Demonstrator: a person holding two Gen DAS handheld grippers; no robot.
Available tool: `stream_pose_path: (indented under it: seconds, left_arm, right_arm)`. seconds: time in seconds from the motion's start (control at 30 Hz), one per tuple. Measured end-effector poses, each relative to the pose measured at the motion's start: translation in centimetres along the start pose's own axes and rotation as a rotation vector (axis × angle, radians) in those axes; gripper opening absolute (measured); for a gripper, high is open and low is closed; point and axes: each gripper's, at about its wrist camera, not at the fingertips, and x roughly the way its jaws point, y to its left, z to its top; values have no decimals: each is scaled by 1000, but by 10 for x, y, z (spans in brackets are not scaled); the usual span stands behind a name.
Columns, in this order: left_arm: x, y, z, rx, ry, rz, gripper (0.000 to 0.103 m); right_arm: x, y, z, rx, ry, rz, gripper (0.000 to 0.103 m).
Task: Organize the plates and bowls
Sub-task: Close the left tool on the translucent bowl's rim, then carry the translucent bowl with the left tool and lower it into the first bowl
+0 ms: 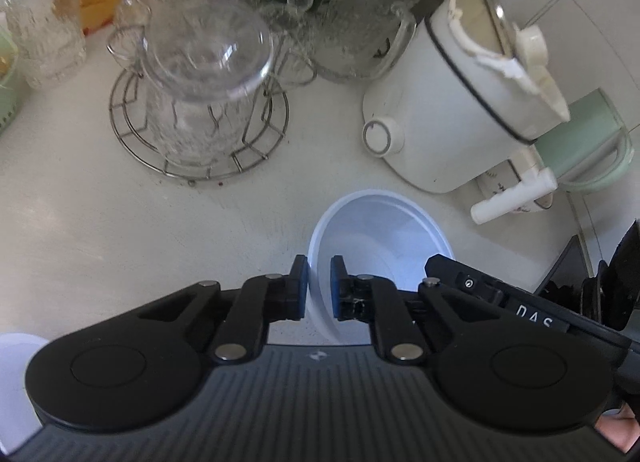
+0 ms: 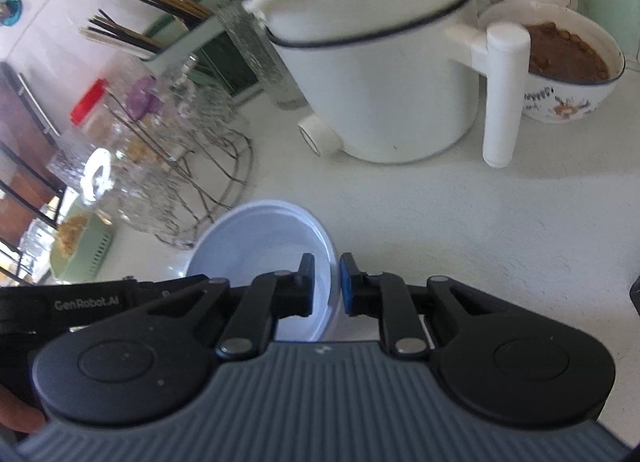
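You hold 1 white bowl (image 1: pixel 380 238) between 2 grippers over a crowded kitchen counter (image 1: pixel 80 221). Your left gripper (image 1: pixel 319 288) has its tongs straddling the bowl's near rim, 1 pad outside and 1 inside, closed to a narrow gap on the thin wall. Your right gripper (image 2: pixel 326 284) pinches the opposite rim the same way, so both appear clamped on the one bowl, which sits low over the counter; whether it touches the surface cannot be told.

The risk lies in the 2-sided hold. The bowl looks thin and light, and if your hands pull apart or twist against each other, the rim could flex and pop free of a pad. Just behind it stand a wire rack (image 1: pixel 200 129) of upturned glasses (image 1: pixel 208 57) and a white cooker (image 1: pixel 452 101) with a protruding handle (image 2: pixel 502 93); a swing toward either could knock glass over. A second white dish (image 1: pixel 16 378) shows at the left view's lower edge, likely the stacking target, so release 1 gripper only once the other holds firm.
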Motion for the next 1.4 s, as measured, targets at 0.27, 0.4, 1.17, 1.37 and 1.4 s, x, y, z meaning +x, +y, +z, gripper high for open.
stream_pose_path:
  seconds: [0.27,0.4,1.17,1.37,1.4]
  left_arm:
    - [-54,1,3,-11,-50,-14,14]
    - [-85,8,5,-17,-78,-21,14]
    - [-212,94,-38,-11,-180,-25,14]
    - [-219,131,-58,-46,-166,-20,14]
    - [-220,136,-61,-47,-165,-20,14]
  right_arm:
    - [-33,29,1,1,-29,20,16]
    - [-51,50,-4,-3,-37,32,16]
    - [-95,164,-63,-33,-87,87,16]
    - [-85,188,-90,-35,-78,84,16]
    - [-83,191,-94,-31,-78,81,16]
